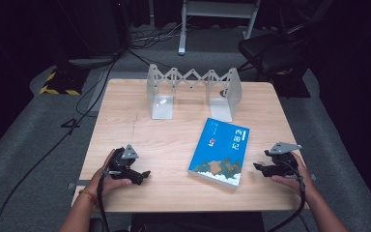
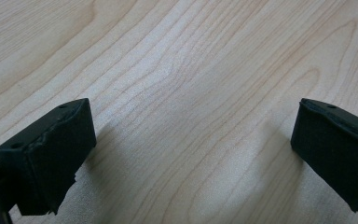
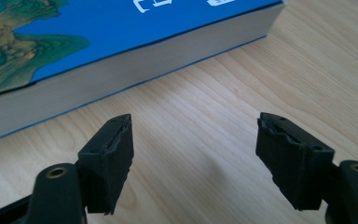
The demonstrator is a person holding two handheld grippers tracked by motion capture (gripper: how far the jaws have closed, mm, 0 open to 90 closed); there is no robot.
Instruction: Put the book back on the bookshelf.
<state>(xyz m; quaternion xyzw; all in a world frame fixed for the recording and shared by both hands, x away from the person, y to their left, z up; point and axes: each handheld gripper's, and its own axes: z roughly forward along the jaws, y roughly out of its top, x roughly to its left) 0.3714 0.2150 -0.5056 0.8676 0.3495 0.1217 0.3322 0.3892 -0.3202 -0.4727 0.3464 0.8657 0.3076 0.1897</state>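
a blue book [image 1: 221,151] lies flat on the wooden table [image 1: 169,140], cover up, a little right of the middle and toward the person's edge, turned slightly askew. the right gripper [image 1: 262,166] rests low at the table's right side, just beside the book's long page edge and apart from it; in the right gripper view its jaws stand released and wide apart with only bare wood between them, and the book [image 3: 121,42] runs across the top of that view with its pale page block facing the jaws. the left gripper [image 1: 144,175] sits at the near left of the table, well apart from the book, held in the person's left hand [image 1: 107,180]; in the left gripper view its jaws are likewise spread wide with nothing between them, above plain wood grain [image 2: 186,93]. a grey folding book rack [image 1: 193,89] stands at the far side of the table, beyond the book and not touching it.
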